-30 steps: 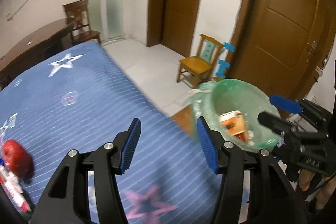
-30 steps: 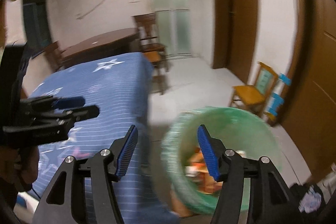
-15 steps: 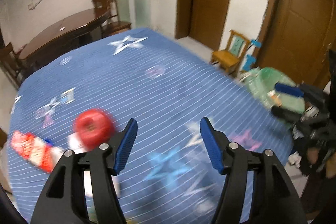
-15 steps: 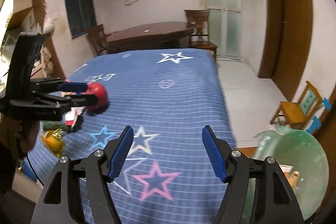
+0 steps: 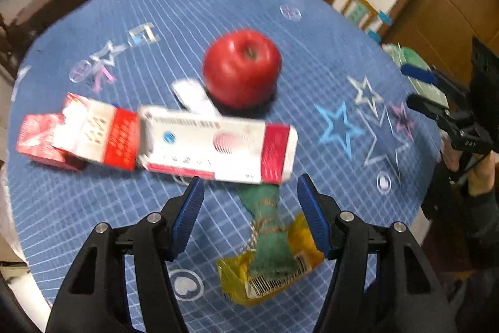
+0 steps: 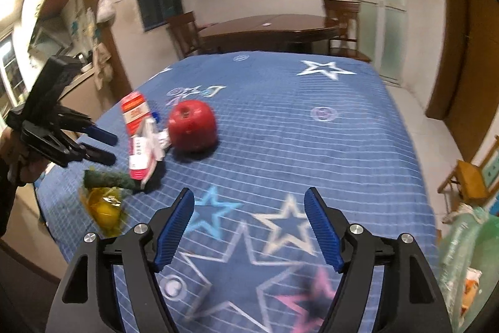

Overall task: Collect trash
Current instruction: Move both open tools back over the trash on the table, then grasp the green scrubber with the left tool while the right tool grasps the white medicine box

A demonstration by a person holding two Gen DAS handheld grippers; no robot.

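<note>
My left gripper [image 5: 250, 188] hangs over the near edge of the blue star-print tablecloth [image 5: 312, 30], jaws wide, nothing between them. Just below it lies a twisted green wrapper [image 5: 268, 227] across a yellow packet [image 5: 274, 273]. Beyond, a white-and-red box [image 5: 218, 142] touches a red-and-white carton [image 5: 78, 136]; a red apple [image 5: 242, 71] sits just behind the box. My right gripper [image 6: 249, 205] — also spread wide, empty — is over the cloth's star pattern. The green-lined bin [image 6: 467, 255] stands beside the table at right.
</note>
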